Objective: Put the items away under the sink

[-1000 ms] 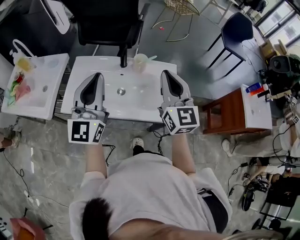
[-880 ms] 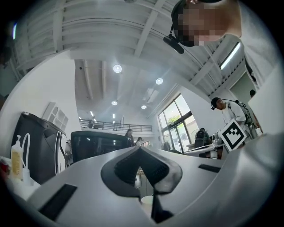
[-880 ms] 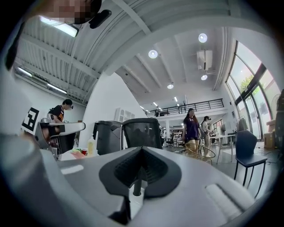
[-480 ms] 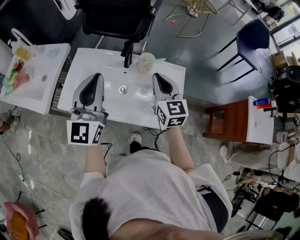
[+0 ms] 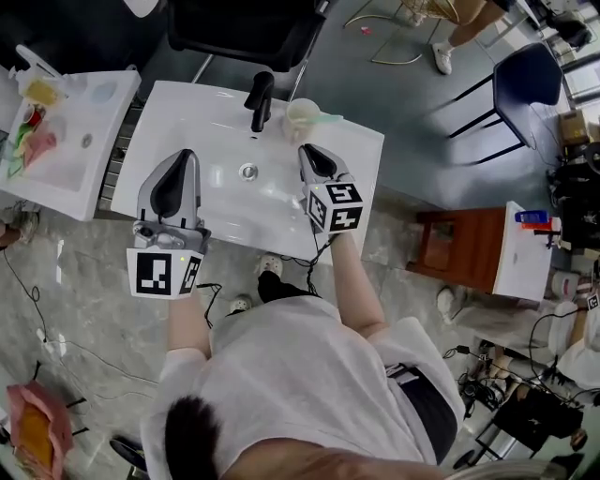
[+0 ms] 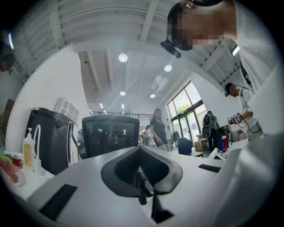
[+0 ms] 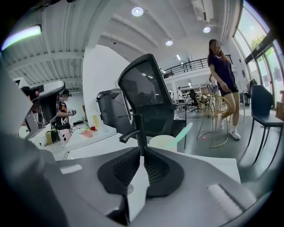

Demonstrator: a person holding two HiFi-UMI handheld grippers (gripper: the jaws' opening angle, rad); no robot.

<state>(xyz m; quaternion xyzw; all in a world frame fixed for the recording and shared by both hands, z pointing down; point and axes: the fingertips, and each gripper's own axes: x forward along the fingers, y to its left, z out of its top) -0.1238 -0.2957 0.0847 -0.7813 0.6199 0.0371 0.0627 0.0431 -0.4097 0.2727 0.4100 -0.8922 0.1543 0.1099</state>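
Observation:
A pale cup (image 5: 302, 117) holding a green toothbrush (image 5: 328, 118) stands at the back of the white sink (image 5: 216, 202), just right of the black faucet (image 5: 260, 98). My right gripper (image 5: 306, 151) is shut and empty over the basin's right side, its tips a short way in front of the cup (image 7: 163, 142). The faucet (image 7: 137, 128) rises right behind its closed jaws in the right gripper view. My left gripper (image 5: 184, 156) is shut and empty over the sink's left part, tilted upward toward the ceiling. The space under the sink is hidden.
A second sink (image 5: 80, 192) with a soap bottle (image 5: 42, 91) and coloured items is at the left. A black office chair (image 5: 244, 28) stands behind the faucet. A wooden cabinet (image 5: 459, 248) and a blue chair (image 5: 530, 80) are at the right. A person (image 7: 222, 75) walks behind.
My right gripper has moved forward and left over the basin, closer to the cup. The left gripper has barely shifted. A walking person has come into view at the back.

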